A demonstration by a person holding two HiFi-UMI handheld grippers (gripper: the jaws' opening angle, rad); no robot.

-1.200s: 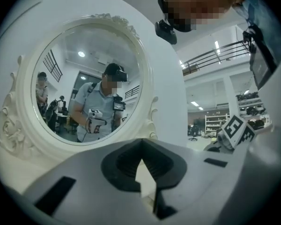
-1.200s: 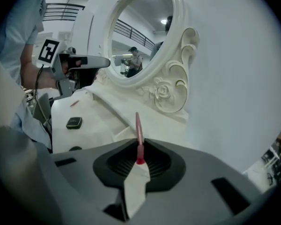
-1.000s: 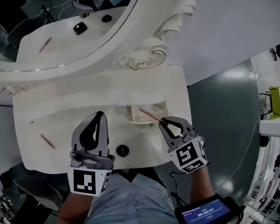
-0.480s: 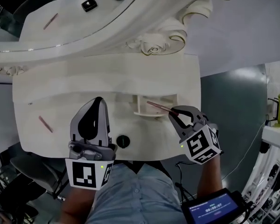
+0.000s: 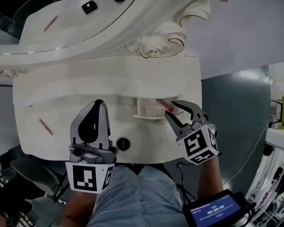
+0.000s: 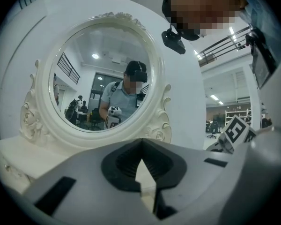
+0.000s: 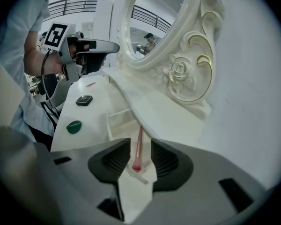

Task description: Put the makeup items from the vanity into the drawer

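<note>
A thin pink makeup pencil (image 5: 164,105) lies slanted in the open drawer (image 5: 146,111) under the vanity top. My right gripper (image 5: 177,109) is at the drawer's right end. Its jaws are opening, and the pencil's red end (image 7: 136,163) sits between the pads without touching them. My left gripper (image 5: 100,103) hovers over the vanity left of the drawer, shut on nothing; in its own view the left gripper (image 6: 140,144) faces the mirror. A second pink pencil (image 5: 46,126) lies at the far left. A dark round item (image 5: 123,144) sits near the front edge.
The ornate oval mirror (image 5: 85,37) stands along the back of the white vanity (image 5: 61,89). In the right gripper view a black square compact (image 7: 84,99) lies beyond the green round item (image 7: 74,126). A dark floor lies to the right of the vanity.
My right gripper moved left and lowered the pink pencil into the drawer, and its jaws parted from it. The left gripper has barely moved.
</note>
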